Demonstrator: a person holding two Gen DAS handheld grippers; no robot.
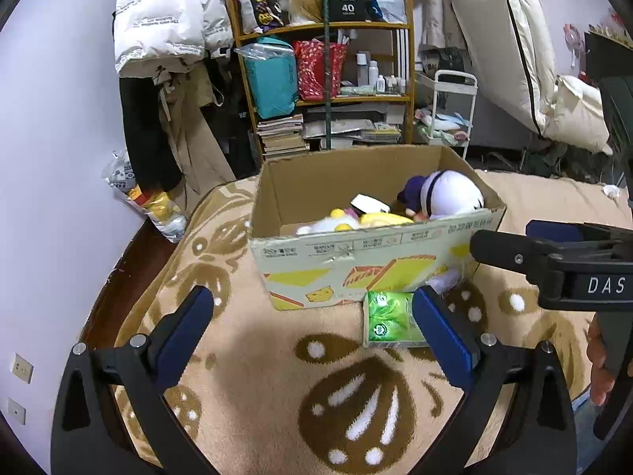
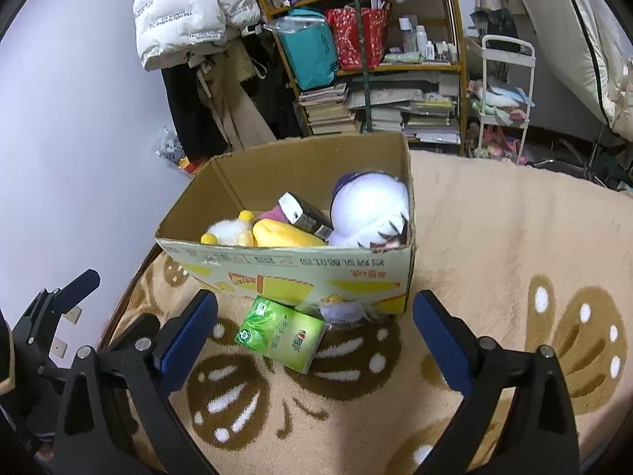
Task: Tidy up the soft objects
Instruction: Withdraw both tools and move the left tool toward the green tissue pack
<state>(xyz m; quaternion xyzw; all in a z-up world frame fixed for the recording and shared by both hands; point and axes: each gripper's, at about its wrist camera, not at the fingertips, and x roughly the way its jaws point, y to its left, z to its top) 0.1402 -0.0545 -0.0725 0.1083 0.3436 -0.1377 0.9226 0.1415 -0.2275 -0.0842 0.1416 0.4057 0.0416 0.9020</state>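
In the left wrist view, the left gripper (image 1: 312,308) hangs over a beige carpet (image 1: 245,356) with brown shell-like patterns, its blue-padded jaws spread wide and grasping nothing. Just beyond them stands an open cardboard box (image 1: 356,261) printed with yellow shapes, and inside it lie a white and purple plush toy (image 1: 451,194) at the right, a yellow plush (image 1: 383,219) in the middle and a white plush with yellow bits (image 1: 328,223) at the left. A green tissue pack (image 1: 389,318) lies on the carpet against the box's near wall, just beside the right pad of this gripper. A small pale plush (image 1: 445,279) lies at the box's near right corner. The right gripper (image 1: 554,261) enters from the right edge, with a hand (image 1: 599,360) below it. Far behind stand a wooden shelf (image 1: 324,31) and a white puffer jacket (image 1: 166,12). In the right wrist view, the right gripper (image 2: 314,322) is likewise released, jaws wide apart and empty over the carpet (image 2: 494,237). The green tissue pack (image 2: 283,334) lies tilted between and beyond its pads, touching neither, against the cardboard box (image 2: 300,273). The pale plush (image 2: 342,310) sits just right of the pack. In the box a dark carton (image 2: 304,213) leans between the yellow plush (image 2: 285,235) and the white and purple plush toy (image 2: 368,209). The left gripper (image 2: 55,308) shows at the left edge.
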